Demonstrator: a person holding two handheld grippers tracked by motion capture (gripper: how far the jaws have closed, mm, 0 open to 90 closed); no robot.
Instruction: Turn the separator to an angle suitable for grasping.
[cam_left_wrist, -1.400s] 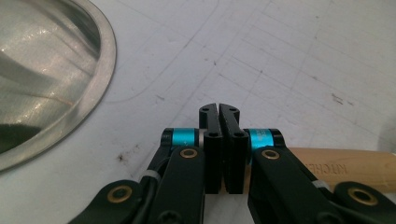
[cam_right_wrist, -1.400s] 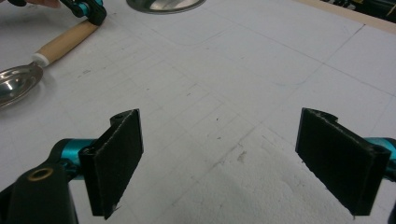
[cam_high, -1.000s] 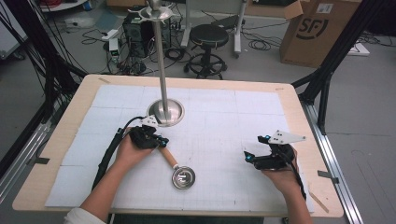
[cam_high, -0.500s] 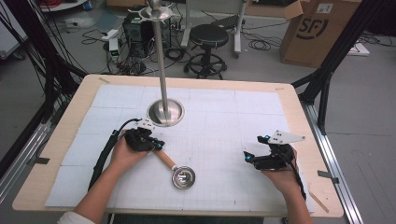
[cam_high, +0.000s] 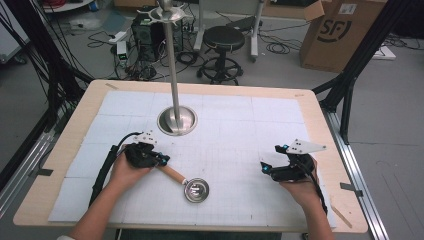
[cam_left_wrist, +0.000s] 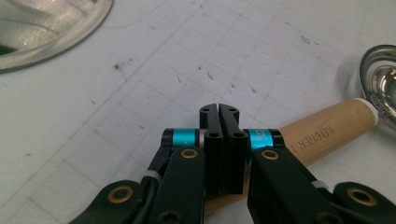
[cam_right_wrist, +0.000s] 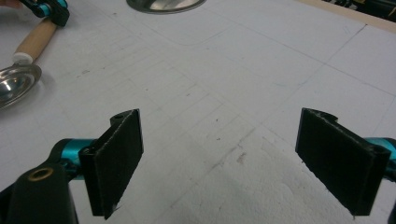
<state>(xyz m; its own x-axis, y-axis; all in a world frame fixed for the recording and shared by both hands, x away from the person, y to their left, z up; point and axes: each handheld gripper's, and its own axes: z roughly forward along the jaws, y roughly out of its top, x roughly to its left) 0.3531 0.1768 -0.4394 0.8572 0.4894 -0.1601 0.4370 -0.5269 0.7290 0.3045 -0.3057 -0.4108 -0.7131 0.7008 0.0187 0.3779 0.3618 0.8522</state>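
A metal measuring scoop (cam_high: 196, 190) with a wooden handle (cam_high: 172, 174) lies on the white gridded mat (cam_high: 235, 135), its bowl toward the front. My left gripper (cam_high: 162, 160) hovers at the handle's far end. In the left gripper view its jaws are pressed together with nothing between them (cam_left_wrist: 219, 109), and the handle (cam_left_wrist: 327, 135) passes underneath them. My right gripper (cam_high: 265, 170) is held over bare mat at the right. Its jaws stand wide apart and empty (cam_right_wrist: 219, 154). The scoop (cam_right_wrist: 16, 81) lies far off to that view's upper left.
A metal stand with a round base (cam_high: 177, 120) and a tall pole (cam_high: 172, 65) rises at the mat's back centre. The wooden table edge (cam_high: 320, 115) borders the mat. Behind the table are a stool (cam_high: 223, 37), cables and a cardboard box (cam_high: 340, 30).
My left gripper has drawn back slightly to the left along the handle. The scoop and the right gripper have stayed put.
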